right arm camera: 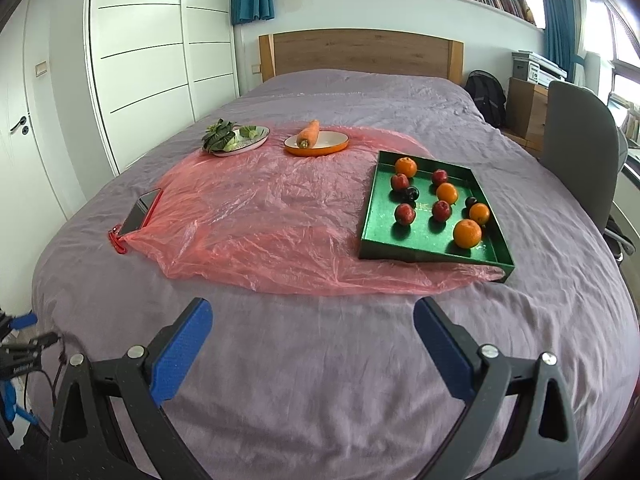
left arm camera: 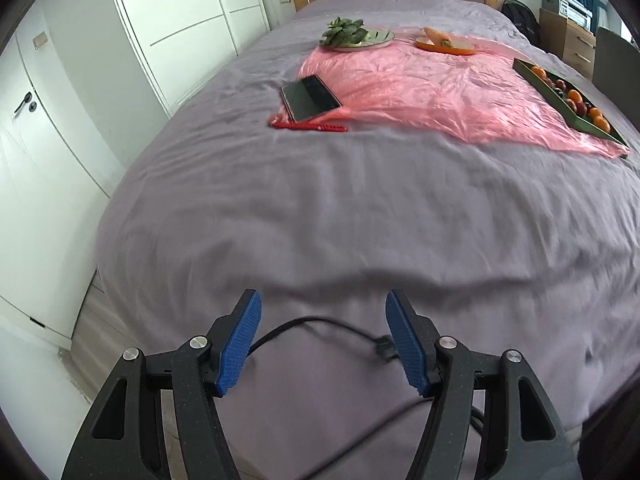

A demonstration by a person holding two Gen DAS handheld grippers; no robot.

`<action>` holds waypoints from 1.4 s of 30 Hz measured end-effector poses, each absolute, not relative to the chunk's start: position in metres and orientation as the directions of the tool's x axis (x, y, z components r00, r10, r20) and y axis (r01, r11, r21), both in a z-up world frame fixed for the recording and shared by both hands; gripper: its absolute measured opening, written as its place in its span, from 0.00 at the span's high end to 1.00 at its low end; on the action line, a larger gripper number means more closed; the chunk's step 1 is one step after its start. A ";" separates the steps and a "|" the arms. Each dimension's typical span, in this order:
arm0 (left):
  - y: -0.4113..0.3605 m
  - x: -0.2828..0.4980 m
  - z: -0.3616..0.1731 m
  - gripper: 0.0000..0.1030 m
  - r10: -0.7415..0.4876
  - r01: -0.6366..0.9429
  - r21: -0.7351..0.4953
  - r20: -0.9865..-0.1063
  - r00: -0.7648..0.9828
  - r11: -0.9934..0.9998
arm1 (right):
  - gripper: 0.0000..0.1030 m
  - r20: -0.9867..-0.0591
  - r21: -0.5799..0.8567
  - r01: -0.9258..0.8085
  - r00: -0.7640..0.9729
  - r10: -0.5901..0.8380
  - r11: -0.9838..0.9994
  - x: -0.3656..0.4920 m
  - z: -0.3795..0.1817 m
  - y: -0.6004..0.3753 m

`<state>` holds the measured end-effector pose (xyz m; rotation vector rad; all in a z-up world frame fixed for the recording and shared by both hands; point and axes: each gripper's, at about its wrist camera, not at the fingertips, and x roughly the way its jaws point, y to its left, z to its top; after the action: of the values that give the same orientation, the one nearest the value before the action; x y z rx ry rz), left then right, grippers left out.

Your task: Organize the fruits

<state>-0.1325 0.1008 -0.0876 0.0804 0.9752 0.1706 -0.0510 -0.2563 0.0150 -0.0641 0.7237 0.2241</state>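
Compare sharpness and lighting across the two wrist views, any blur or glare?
Left wrist view: bedsheet and cable smeared by motion blur, tray squeezed at the fisheye edge. Right wrist view: crisp, fruits cast soft shadows in the green tray, pink plastic sheet shows mild sheen, windows blown out.

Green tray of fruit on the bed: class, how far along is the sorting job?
Done: nothing looks sorted. The oranges, red fruits and dark plums lie mixed in the green tray. In hand: nothing; the left claw and right claw are open and empty above the bedsheet, short of the tray. Left: all of the fruit sorting.
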 end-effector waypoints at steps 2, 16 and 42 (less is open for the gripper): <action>0.097 -0.137 -0.079 0.43 0.181 -0.107 0.147 -0.804 0.566 0.983 | 0.00 -0.665 0.024 -0.219 0.725 0.179 0.975 -0.053 0.014 -0.258; 0.060 -0.101 -0.010 0.42 0.091 -0.051 0.078 -0.686 0.722 0.996 | 0.00 -0.657 0.026 -0.182 0.738 0.154 0.983 -0.064 0.023 -0.262; 0.036 -0.070 0.007 0.01 0.056 -0.046 0.033 -0.668 0.742 0.998 | 0.00 -0.649 0.006 -0.103 0.756 0.082 0.995 -0.066 0.032 -0.271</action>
<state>-0.0697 0.0364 0.0069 0.0143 0.7326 0.0559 -0.0660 -0.2708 0.0315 -0.0307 0.7062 0.1012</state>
